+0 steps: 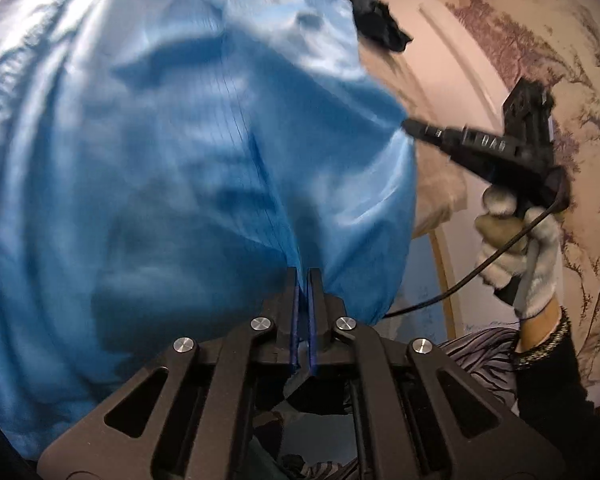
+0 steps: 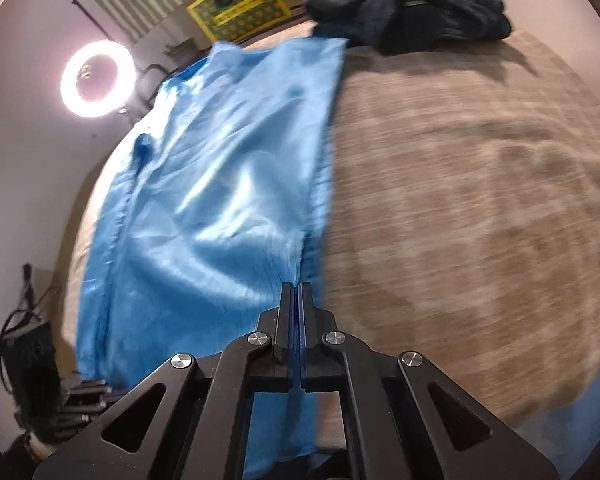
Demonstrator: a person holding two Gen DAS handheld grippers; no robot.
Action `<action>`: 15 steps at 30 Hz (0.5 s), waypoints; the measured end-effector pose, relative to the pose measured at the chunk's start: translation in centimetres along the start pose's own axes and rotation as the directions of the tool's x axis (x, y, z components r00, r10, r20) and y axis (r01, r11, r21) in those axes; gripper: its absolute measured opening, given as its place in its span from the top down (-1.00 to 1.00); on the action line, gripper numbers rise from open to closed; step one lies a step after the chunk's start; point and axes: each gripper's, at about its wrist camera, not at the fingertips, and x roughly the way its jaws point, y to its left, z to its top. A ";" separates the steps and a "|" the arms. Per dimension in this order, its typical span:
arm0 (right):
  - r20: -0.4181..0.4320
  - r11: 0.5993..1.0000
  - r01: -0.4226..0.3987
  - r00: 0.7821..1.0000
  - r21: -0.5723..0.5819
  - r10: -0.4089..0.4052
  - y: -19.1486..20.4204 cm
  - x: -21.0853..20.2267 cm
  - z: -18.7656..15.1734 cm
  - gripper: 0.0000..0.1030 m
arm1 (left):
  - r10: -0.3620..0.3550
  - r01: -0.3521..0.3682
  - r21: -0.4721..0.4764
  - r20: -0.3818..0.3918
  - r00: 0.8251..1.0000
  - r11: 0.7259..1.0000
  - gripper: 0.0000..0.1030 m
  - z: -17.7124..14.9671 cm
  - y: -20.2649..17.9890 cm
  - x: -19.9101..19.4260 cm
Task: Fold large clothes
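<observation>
While both my tongs, left (image 1: 303, 276) and right (image 2: 296, 290), pinch the blue cloth (image 2: 220, 184), it stretches long, straight ahead of them, over the bed (image 2: 460, 200).

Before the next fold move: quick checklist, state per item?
1. Left gripper shut on blue garment: ok.
2. Right gripper shut on the garment's edge: ok.
3. Garment flat: not ok, wrinkled and bunched.
4. Landing area on the brown blanket free: ok.
5. Dark clothes pile away from the garment: not ok, it meets the far corner.
6. Cable under the gloved hand off the fabric: cannot tell.
</observation>
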 end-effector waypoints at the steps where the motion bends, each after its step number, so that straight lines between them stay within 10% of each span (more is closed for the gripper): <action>1: -0.001 1.000 -0.016 1.000 0.007 0.016 -0.4 0.3 0.1 0.99 | -0.003 0.003 -0.002 0.011 1.000 1.000 0.98 -0.1 -0.1 0.2; 11: 0.005 0.991 -0.133 0.991 0.021 0.133 -2.0 -1.8 -1.1 0.94 | 0.071 -0.073 0.072 0.038 0.997 0.995 0.98 -1.3 -1.1 -1.6; 15: 0.061 0.987 -0.153 0.987 0.051 0.150 -2.2 -2.6 1.2 0.56 | 0.108 -0.112 0.085 0.049 0.993 0.990 0.98 -2.0 -1.5 -2.2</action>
